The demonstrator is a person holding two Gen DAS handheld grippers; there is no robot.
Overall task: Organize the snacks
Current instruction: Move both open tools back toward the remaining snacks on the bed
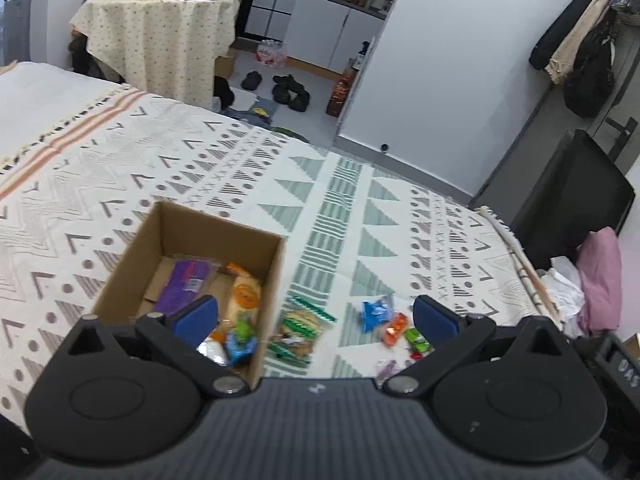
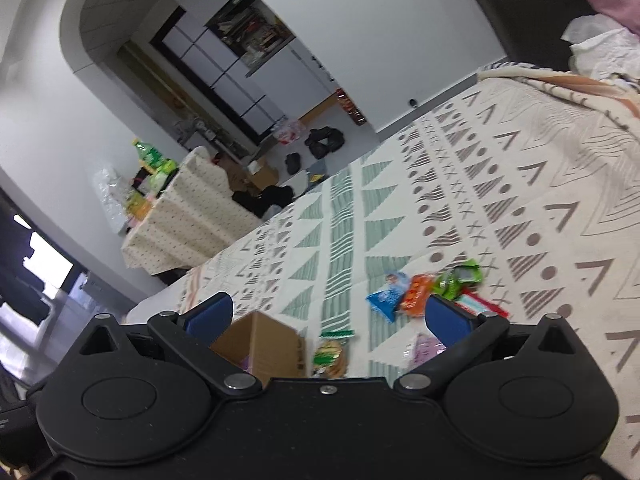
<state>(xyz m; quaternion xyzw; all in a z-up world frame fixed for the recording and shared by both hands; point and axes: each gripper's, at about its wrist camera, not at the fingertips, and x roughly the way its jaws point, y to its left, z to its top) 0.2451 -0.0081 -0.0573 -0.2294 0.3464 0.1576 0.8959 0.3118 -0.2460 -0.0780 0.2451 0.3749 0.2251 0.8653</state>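
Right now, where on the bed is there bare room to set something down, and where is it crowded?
Bare: the patterned blanket beyond the cardboard box, and the stretch left of it. Also the green-triangle strip above the loose snacks. Crowded: the blue packet, orange packet and green packet cluster, and the cookie pack beside the box.

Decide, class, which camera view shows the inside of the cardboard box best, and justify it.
The left wrist view: it looks down into the cardboard box, showing its floor, a purple packet and other snacks inside. The right wrist view catches only the box's outer wall and a sliver of purple, low behind the gripper body.
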